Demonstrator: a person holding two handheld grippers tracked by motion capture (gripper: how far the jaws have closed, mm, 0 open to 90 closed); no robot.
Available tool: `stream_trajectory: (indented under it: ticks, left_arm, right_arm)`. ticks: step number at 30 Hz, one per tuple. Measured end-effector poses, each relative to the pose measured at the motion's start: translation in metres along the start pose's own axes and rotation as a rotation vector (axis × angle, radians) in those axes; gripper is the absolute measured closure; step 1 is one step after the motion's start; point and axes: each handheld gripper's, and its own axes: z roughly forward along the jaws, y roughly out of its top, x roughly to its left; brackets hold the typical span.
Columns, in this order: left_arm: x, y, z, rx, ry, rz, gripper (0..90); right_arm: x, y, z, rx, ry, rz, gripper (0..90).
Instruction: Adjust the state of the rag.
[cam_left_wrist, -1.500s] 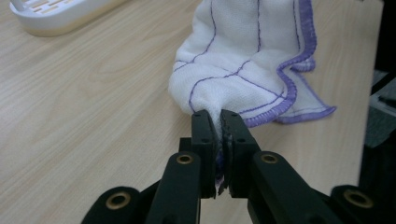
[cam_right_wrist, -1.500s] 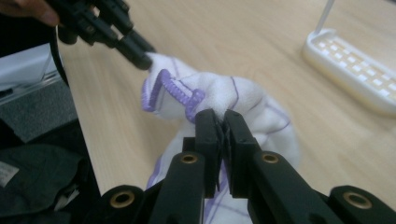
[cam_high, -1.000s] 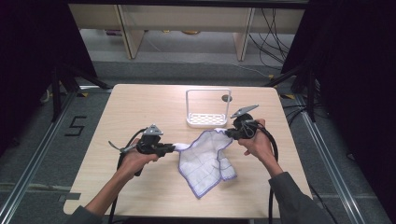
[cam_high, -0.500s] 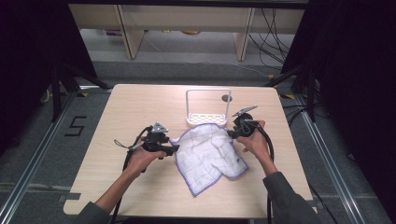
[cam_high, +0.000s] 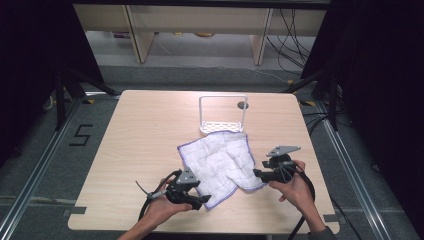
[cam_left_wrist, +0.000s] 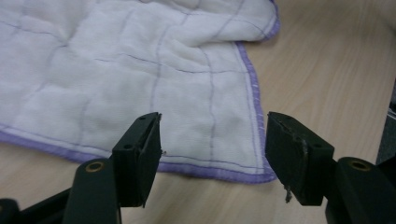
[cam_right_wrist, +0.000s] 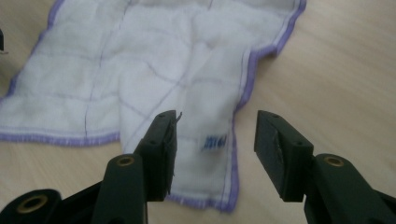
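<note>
A white quilted cloth (cam_high: 220, 160) with a purple hem lies spread on the wooden table (cam_high: 145, 130), slightly rumpled at its near right corner. My left gripper (cam_high: 204, 201) rests by the cloth's near left corner. In the left gripper view, my left gripper (cam_left_wrist: 212, 154) is open, with the hemmed corner of the cloth (cam_left_wrist: 116, 70) lying flat between the jaws. My right gripper (cam_high: 256, 173) sits at the near right corner. In the right gripper view, my right gripper (cam_right_wrist: 215, 149) is open over a flap of the cloth (cam_right_wrist: 154, 60) that carries a small blue label (cam_right_wrist: 215, 142).
A white wire rack (cam_high: 222, 115) stands just beyond the cloth's far edge, beside a small round hole (cam_high: 243, 105) in the tabletop. The table's near edge (cam_high: 200, 231) is close behind both hands. Cables trail from both grippers toward the person.
Both grippers drew the cloth toward the person and lowered it onto the table. The cloth, bunched between them before, now lies spread out. Both grippers have let go and stand open.
</note>
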Motion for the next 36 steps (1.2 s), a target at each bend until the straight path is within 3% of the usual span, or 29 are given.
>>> stream_trajectory:
  ticks: [1,4,5,8,10,12,13,15,17,19,21,22,23,24,25,28,29,32,36]
  left_arm:
    - [-0.004,0.0,0.004,-0.007,-0.002,-0.004,36.0]
    - [-0.01,0.002,0.012,0.002,-0.025,0.009,36.7]
    - [-0.013,0.002,0.015,-0.008,-0.025,0.01,38.2]
    - [-0.017,0.003,0.024,0.039,-0.019,0.074,41.6]
    - [-0.017,0.0,0.029,0.067,-0.005,0.11,47.8]
    - [-0.015,-0.002,0.031,0.064,0.002,0.166,55.8]
    - [-0.015,-0.001,0.031,0.063,0.005,0.161,60.1]
    - [-0.011,-0.001,0.03,0.062,0.021,0.189,70.9]
    - [-0.011,-0.003,0.029,0.054,0.018,0.176,78.6]
    - [-0.009,-0.003,0.025,0.063,0.015,0.218,82.1]
    - [-0.007,-0.004,0.02,0.048,0.005,0.215,83.3]
    - [-0.006,-0.005,0.015,0.045,-0.002,0.217,83.6]
    - [-0.005,-0.006,0.011,0.038,-0.007,0.219,83.7]
    - [-0.004,-0.008,0.005,0.037,-0.012,0.22,83.7]
    - [-0.003,-0.011,-0.001,0.026,-0.009,0.214,83.6]
    - [0.0,-0.022,-0.019,0.011,-0.023,0.188,83.7]
    - [0.001,-0.026,-0.022,0.004,-0.027,0.181,83.7]
    - [0.002,-0.036,-0.031,0.031,-0.013,0.2,83.6]
    - [0.004,-0.048,-0.035,0.043,-0.016,0.175,83.2]
  right_arm:
    - [0.001,-0.005,-0.002,0.033,0.0,0.006,49.7]
    - [0.004,-0.021,-0.001,0.062,-0.015,0.015,50.2]
    - [0.005,-0.025,0.001,0.048,-0.013,0.022,51.1]
    - [0.005,-0.032,0.005,0.077,-0.013,0.017,52.3]
    - [0.006,-0.033,0.01,0.07,-0.022,0.019,53.3]
    - [0.005,-0.032,0.013,0.084,-0.024,0.023,53.8]
    - [0.004,-0.032,0.015,0.079,-0.031,0.002,54.4]
    - [0.005,-0.032,0.017,0.087,-0.024,0.007,58.2]
    - [0.004,-0.032,0.021,0.096,-0.028,-0.029,64.6]
    - [0.003,-0.032,0.024,0.08,-0.018,-0.001,72.5]
    - [-0.001,-0.032,0.022,0.091,-0.018,-0.035,84.4]
    - [-0.001,-0.033,0.022,0.079,-0.007,-0.012,86.4]
    - [-0.003,-0.034,0.019,0.098,-0.002,-0.028,87.1]
    - [-0.003,-0.035,0.018,0.079,-0.003,-0.035,87.4]
    - [-0.002,-0.035,0.011,0.099,0.007,-0.021,87.7]
    - [0.004,-0.039,-0.008,0.074,0.034,-0.031,87.8]
    - [0.01,-0.042,-0.013,0.061,0.04,-0.021,87.8]
    - [0.032,-0.051,-0.024,0.071,0.095,-0.07,87.8]
    - [0.054,-0.062,-0.026,0.093,0.122,-0.121,87.7]
